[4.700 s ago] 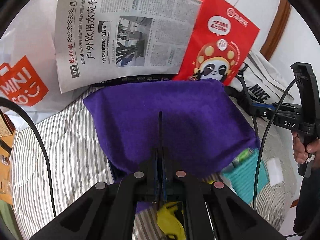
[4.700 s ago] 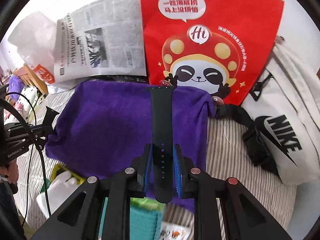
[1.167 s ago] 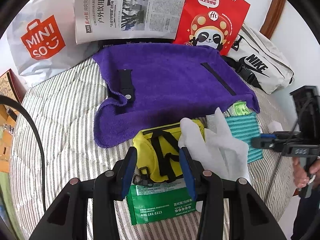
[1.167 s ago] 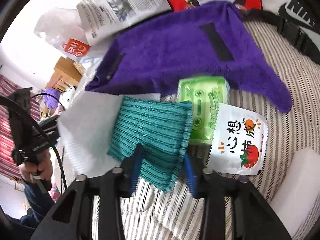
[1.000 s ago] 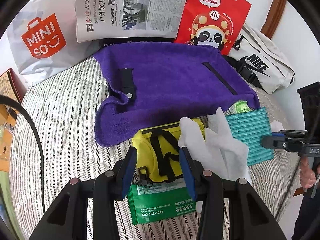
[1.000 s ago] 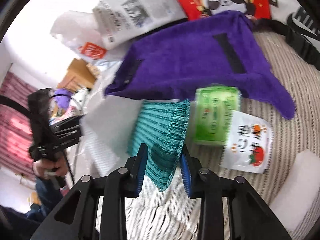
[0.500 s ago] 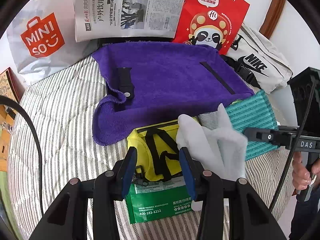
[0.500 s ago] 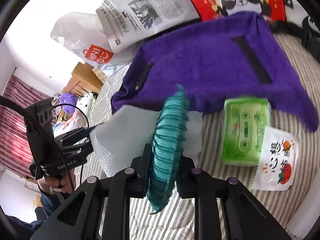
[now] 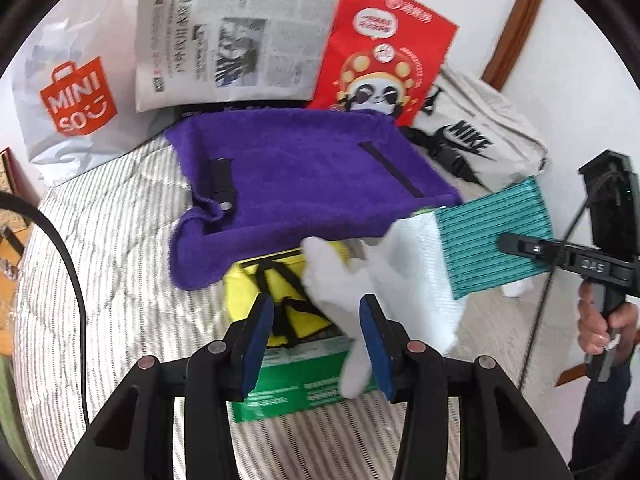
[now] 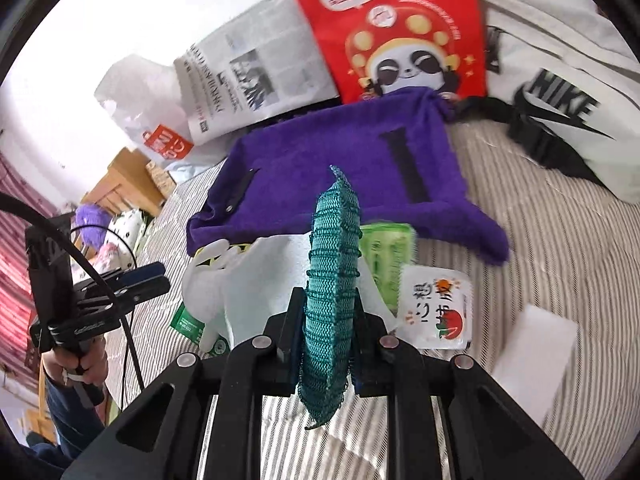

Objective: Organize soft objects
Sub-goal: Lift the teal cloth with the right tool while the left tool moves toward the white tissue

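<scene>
Teal cloth point(image 10: 330, 280) hangs clamped in the right hand-held gripper point(image 10: 326, 316), lifted clear of the striped bed point(image 9: 100, 240) beside the purple towel point(image 9: 304, 176). The left hand-held gripper point(image 9: 316, 324) stands released over a yellow pouch point(image 9: 256, 292) and white cloth point(image 9: 400, 280), its jaws having just widened. Readable print: "MINISO" on a white bag point(image 9: 72, 96), "NIKE" on a grey bag point(image 9: 476, 136)

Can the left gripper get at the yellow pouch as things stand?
Probably yes: the left gripper is open just above the yellow pouch, though the white cloth drapes over the pouch's right side.
</scene>
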`<state>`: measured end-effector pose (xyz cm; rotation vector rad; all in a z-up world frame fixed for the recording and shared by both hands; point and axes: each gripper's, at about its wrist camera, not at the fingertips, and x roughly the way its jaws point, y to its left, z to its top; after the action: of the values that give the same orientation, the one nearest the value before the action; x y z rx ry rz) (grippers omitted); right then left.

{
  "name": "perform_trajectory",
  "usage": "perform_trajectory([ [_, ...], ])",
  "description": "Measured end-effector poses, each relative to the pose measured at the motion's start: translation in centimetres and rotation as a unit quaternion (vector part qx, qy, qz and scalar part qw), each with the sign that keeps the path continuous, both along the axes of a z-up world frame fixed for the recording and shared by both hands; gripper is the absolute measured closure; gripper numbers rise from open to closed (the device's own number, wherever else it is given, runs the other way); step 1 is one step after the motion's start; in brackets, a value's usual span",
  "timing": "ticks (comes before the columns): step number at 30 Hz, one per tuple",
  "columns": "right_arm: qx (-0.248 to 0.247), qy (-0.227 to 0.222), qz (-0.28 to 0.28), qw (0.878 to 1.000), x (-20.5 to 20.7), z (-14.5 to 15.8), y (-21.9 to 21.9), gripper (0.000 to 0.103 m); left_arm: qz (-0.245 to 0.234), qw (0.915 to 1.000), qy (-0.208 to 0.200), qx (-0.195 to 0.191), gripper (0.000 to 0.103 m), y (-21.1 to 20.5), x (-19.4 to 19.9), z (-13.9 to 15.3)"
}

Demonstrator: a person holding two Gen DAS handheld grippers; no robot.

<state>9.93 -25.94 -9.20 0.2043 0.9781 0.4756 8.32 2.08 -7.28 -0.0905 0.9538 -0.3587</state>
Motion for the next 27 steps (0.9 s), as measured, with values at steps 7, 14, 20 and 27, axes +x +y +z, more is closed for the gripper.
perform_trajectory([
  [7, 0.031, -0.005, 0.0, 0.999, -1.4, 0.4, -1.3, 0.084, -0.055, 0.9984, -0.007, -0.008, 0.054, -4.3, 0.1, 0.4],
  [14, 0.067, -0.002, 0.012, 0.998, -2.6, 0.6, -2.2, 0.084, -0.097, 0.9952, 0.008, 0.005, 0.054, -8.5, 3.5, -2.7],
  [20, 0.068, 0.004, 0.025, 0.997, -2.8, -0.1, -2.3, 0.084, -0.114, 0.9929, 0.015, -0.031, 0.054, -9.0, 5.5, -3.9],
  [27, 0.07, 0.008, 0.037, 0.997, -3.1, -0.6, -2.4, 0.084, -0.151, 0.9883, 0.023, 0.007, 0.055, -11.3, 7.0, -4.5],
])
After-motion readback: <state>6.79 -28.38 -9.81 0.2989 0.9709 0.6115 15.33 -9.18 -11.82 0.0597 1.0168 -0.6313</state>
